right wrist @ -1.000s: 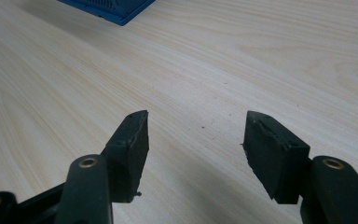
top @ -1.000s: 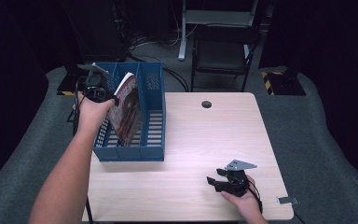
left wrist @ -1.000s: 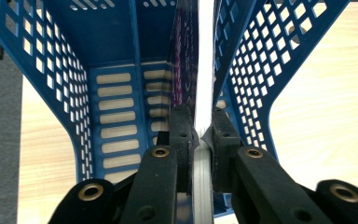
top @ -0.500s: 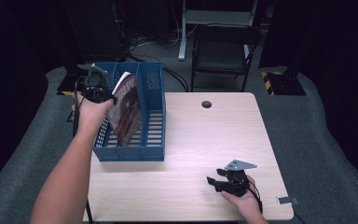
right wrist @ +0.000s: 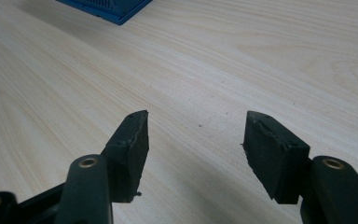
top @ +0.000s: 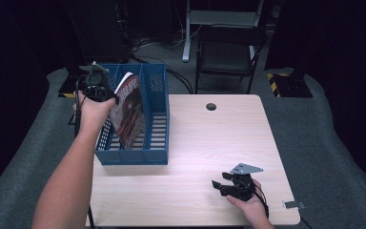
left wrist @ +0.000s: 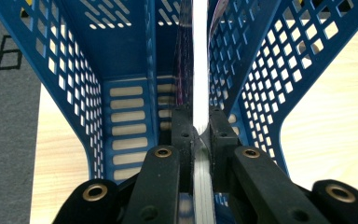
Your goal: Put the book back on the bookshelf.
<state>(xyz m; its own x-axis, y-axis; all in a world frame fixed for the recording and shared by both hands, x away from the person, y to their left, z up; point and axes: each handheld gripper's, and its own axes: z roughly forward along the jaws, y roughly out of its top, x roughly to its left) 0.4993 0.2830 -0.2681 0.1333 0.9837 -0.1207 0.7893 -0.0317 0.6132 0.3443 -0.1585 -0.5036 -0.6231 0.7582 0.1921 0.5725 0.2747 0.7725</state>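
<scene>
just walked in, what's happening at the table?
A person is filing a magazine into a blue file rack on the wooden table. The left gripper is shut on the magazine's edge, holding it tilted in the rack's middle compartment. The right gripper rests open low over the table near the front edge, holding nothing.

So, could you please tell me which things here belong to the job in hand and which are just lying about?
In the job: magazine, blue file rack, left gripper shut on the magazine.
Lying about: right gripper, open over the table; chair.
</scene>
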